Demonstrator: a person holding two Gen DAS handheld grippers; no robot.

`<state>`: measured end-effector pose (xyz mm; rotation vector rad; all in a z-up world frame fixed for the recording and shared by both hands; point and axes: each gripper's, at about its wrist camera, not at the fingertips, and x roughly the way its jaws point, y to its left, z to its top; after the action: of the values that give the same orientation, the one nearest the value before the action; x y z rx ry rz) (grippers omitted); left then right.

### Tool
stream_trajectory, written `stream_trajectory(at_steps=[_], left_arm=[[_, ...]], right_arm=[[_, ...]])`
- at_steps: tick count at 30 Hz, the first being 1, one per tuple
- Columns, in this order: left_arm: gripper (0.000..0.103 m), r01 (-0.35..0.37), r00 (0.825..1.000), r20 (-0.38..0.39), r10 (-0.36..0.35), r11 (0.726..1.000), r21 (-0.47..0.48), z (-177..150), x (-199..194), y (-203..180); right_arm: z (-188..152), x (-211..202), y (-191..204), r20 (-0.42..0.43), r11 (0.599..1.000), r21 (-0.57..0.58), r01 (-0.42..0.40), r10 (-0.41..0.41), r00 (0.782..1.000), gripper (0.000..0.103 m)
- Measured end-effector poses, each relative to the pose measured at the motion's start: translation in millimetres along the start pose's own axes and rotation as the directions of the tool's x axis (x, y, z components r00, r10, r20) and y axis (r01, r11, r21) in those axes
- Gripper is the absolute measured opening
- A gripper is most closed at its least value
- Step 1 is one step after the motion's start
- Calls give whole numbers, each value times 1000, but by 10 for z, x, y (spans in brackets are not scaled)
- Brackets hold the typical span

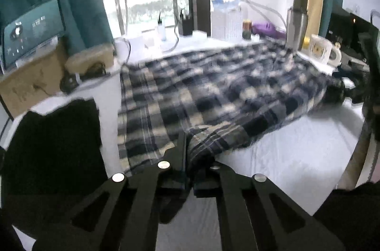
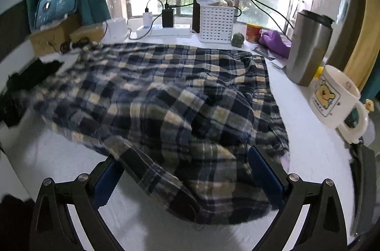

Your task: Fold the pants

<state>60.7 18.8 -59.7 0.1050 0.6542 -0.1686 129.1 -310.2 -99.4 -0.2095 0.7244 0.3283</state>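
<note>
Pants (image 2: pixel 166 94) (navy-and-cream plaid) lie spread over the white table (image 2: pixel 59 156), hem at its near edge. Left gripper (image 1: pixel 186 156) is pinched tight on that hem. Right gripper (image 2: pixel 187 170) stands wide, cloth between its fingers, apparently unclamped. Mug (image 2: pixel 332 96) and steel tumbler (image 2: pixel 306 47) line the right edge.

Black grippers (image 2: pixel 182 168) (blue pads, silver screws)

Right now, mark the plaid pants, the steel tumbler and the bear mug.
plaid pants (image 2: pixel 166 89), right wrist view, middle of the spread fabric
steel tumbler (image 2: pixel 306 47), right wrist view, on its brushed side wall
bear mug (image 2: pixel 332 96), right wrist view, white wall beside the bear print
</note>
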Motion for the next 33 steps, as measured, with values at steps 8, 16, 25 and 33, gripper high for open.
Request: stream_trajectory(at_steps=[8, 16, 25, 33], left_arm=[[2, 58, 998, 46, -53, 992, -114, 301, -79, 143], [2, 110, 992, 79, -99, 983, -147, 486, -266, 155], [2, 96, 992, 90, -83, 984, -149, 487, -414, 169], [2, 125, 991, 64, -117, 982, -139, 355, -431, 83]], right_arm=[[-320, -114, 230, 20, 983, -163, 90, -88, 996, 101], [-515, -90, 385, 63, 941, -270, 203, -194, 979, 101], [-356, 127, 48, 80, 930, -179, 321, -311, 947, 94], [-431, -39, -237, 99, 946, -87, 314, -305, 947, 29]])
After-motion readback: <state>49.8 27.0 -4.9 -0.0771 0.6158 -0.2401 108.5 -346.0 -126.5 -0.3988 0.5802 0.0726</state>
